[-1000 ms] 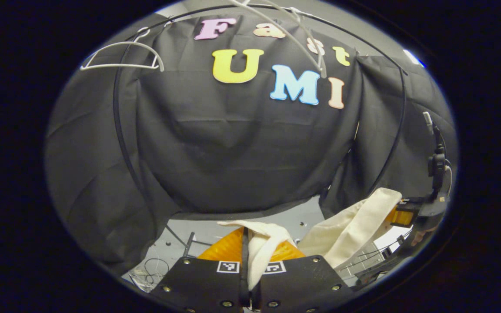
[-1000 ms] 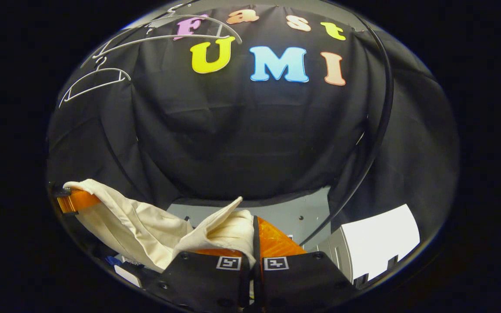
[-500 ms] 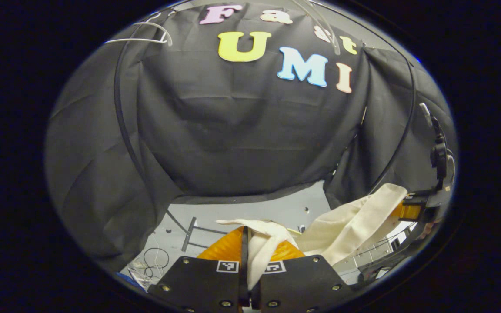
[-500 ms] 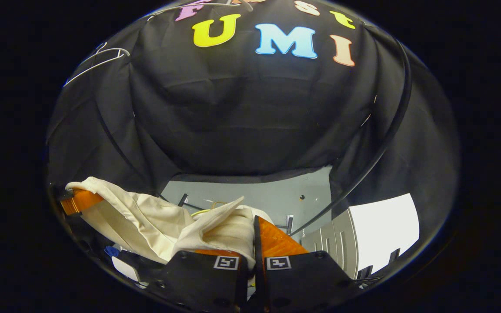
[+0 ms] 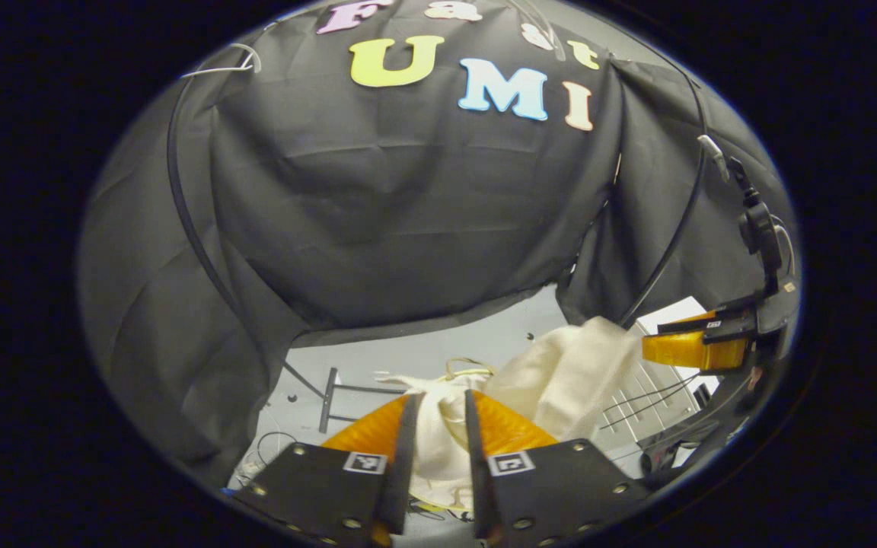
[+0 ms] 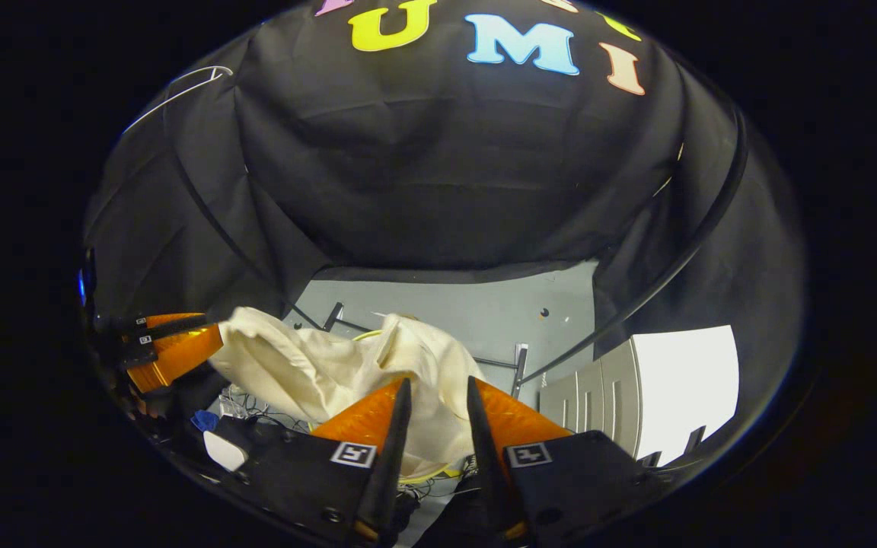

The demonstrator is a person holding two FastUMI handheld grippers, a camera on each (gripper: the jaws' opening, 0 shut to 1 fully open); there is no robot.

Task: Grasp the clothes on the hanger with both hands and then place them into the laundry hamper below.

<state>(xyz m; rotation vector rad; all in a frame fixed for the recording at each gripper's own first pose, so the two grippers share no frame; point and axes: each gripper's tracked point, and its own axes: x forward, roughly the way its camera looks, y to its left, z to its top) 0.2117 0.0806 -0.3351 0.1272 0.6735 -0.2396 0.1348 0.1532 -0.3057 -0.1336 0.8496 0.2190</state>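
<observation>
1. Change since half a second ago: both hand-held grippers, then clamped on the cream garment, now stand with fingers apart; the cloth no longer stretches between them but sits bunched lower down. The booth wall letters sit higher in both views, so both cameras tilt further down.
2. Left hand-held gripper (image 5: pixel 438 415): fingers spread, a gap between them; cream garment (image 5: pixel 560 373) shows through the gap and beyond the fingertips. Whether either finger touches the cloth cannot be told.
3. Right hand-held gripper (image 6: pixel 432 403): fingers spread likewise; the garment (image 6: pixel 332 365) lies just ahead and to the left of the fingertips, partly seen between them. Contact cannot be told.
4. Garment: crumpled heap, low between the two grippers, over a yellow-rimmed item (image 5: pixel 469 370) of which little shows; whether this is the hamper cannot be told.
5. Cross views: right gripper seen at the right edge of the left gripper view (image 5: pixel 693 348), fingers apart, beside the cloth; left gripper at the left edge of the right gripper view (image 6: pixel 172 346), apart from the cloth.
6. Surroundings: grey floor (image 6: pixel 484 304); white hanger (image 5: pixel 218 68) on the upper rail; white ribbed cabinet (image 6: pixel 636 388) at right; loose cables (image 5: pixel 271 449) on the floor.
</observation>
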